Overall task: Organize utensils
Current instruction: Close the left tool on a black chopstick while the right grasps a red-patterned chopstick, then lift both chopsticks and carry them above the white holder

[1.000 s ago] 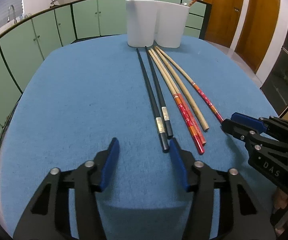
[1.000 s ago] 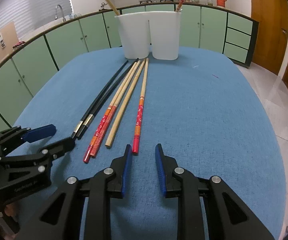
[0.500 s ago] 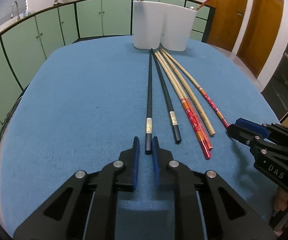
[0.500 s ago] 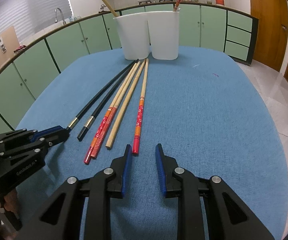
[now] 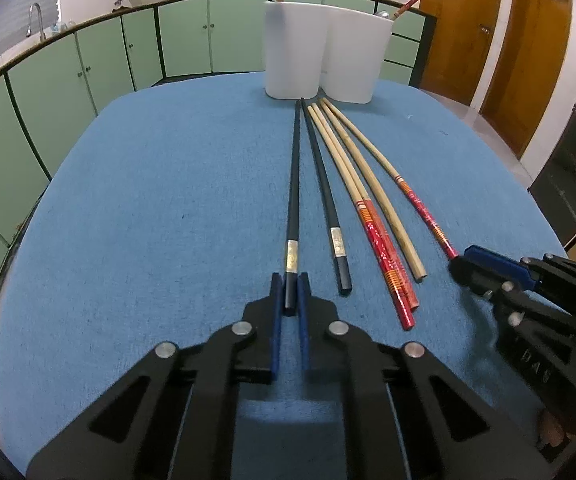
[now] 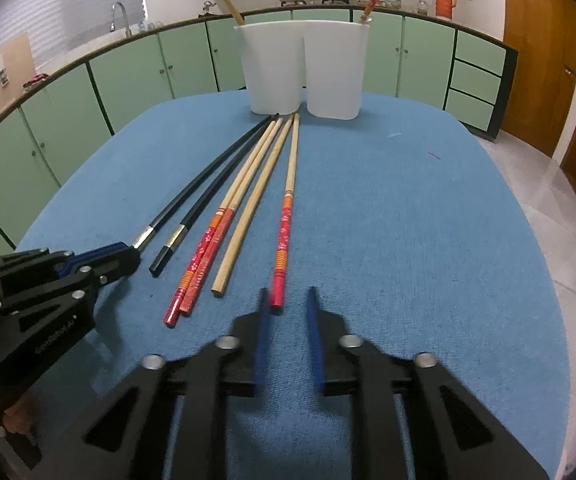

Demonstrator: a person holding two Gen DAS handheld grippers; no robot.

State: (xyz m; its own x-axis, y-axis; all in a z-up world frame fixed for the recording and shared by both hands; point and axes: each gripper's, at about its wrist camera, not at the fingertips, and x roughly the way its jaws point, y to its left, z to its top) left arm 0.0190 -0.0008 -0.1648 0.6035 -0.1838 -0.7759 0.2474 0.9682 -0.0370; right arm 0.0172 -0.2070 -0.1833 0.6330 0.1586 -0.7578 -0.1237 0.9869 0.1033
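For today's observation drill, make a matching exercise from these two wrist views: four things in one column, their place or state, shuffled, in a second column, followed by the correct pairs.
Things
1. leftmost black chopstick
2. plain bamboo chopstick
3. white holder
4. right gripper

Place or state
A. stands at the table's far edge, a stick in each compartment
B. open, its fingers either side of a red-ended chopstick's tip
C. clamped at its near end by the left gripper
D. lies flat, between red-ended chopsticks

Pairs: 1-C, 2-D, 3-A, 4-B
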